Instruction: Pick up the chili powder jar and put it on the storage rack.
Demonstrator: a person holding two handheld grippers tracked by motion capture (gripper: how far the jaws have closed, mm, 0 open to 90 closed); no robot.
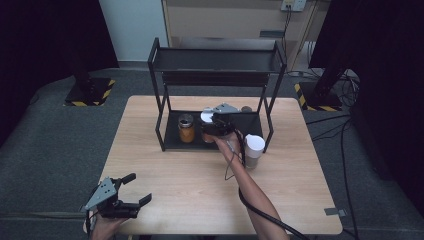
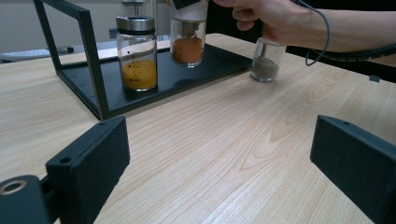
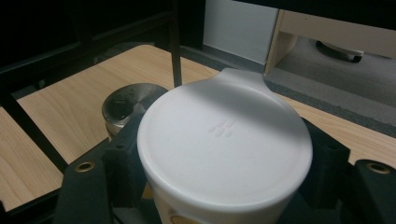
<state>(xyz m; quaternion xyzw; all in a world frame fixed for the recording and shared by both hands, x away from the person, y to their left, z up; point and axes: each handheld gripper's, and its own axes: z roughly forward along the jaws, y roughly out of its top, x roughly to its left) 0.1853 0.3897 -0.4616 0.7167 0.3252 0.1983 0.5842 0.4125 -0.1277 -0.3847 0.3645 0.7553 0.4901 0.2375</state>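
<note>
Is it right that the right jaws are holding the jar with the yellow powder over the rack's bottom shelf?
Not quite. The right gripper holds the jar with the orange powder, as the left gripper view shows. The yellow jar stands alone on the bottom shelf.

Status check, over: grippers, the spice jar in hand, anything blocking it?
Right gripper shut on orange spice jar, white lid, over rack's bottom shelf. Left gripper open, idle at near edge. Yellow spice jar close beside; grey jar off the rack.

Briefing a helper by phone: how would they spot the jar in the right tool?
Find the black rack. At its bottom shelf the right tool grips a white-lidded jar of orange powder. Its neighbour has a silver lid and yellower powder.
</note>
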